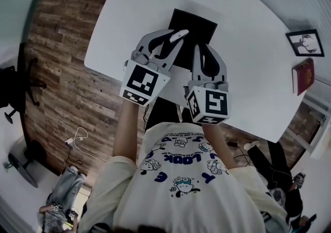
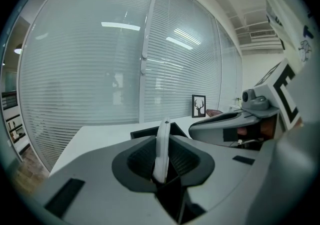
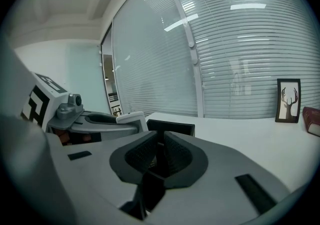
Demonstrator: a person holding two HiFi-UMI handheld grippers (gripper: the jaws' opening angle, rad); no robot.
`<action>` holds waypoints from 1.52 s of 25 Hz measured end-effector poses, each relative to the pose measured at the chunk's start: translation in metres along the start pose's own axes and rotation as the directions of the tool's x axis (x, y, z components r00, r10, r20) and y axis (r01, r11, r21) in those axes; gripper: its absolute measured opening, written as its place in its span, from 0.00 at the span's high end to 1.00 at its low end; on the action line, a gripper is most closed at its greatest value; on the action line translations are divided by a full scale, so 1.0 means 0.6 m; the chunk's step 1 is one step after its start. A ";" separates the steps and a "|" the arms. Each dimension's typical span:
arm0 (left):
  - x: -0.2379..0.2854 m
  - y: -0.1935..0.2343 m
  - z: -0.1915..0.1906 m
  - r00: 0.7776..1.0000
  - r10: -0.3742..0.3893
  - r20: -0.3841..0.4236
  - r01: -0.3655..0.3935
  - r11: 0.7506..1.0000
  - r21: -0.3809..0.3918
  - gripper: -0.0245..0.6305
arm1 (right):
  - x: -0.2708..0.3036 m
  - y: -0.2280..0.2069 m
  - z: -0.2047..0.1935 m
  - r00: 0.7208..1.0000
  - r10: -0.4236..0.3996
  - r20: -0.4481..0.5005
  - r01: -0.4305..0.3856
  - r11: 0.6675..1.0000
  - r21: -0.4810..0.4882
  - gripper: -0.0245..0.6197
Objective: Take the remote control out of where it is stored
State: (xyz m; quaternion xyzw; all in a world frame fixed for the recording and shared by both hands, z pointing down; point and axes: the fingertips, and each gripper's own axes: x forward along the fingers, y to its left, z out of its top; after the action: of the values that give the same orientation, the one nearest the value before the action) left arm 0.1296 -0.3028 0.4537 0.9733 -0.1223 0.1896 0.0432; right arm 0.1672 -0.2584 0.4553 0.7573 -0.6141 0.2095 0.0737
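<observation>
A slim white remote control sits edge-on between the pads of my left gripper, which is shut on it just above the near left side of a black open box on the white table. In the left gripper view the remote stands upright in the jaws, with the box behind it. My right gripper is beside the left one, shut on the box's thin near wall. The remote's white end shows at the left in the right gripper view.
A framed deer picture and a dark red book stand at the table's far right. Beyond the table is a glass wall with blinds. The table's near edge drops to a wooden floor.
</observation>
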 end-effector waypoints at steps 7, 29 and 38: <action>-0.029 -0.002 0.036 0.999 0.025 0.045 -0.026 0.999 0.021 0.84 | -0.021 0.012 0.022 0.999 0.011 0.035 -0.011 1.000 -0.013 0.87; -0.171 -0.027 0.122 0.963 0.202 0.178 -0.205 0.979 -0.002 0.84 | -0.098 0.082 0.092 0.983 0.103 0.151 -0.093 0.993 -0.071 0.87; -0.260 -0.040 0.085 0.933 0.319 0.169 -0.314 0.948 -0.056 0.84 | -0.133 0.145 0.078 0.971 0.178 0.157 -0.163 0.981 -0.104 0.87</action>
State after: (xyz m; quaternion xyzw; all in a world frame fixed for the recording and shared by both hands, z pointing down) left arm 0.0140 -0.2518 0.3465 0.9530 -0.2835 0.1058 0.0146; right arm 0.0815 -0.2241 0.3678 0.7125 -0.6897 0.1235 0.0383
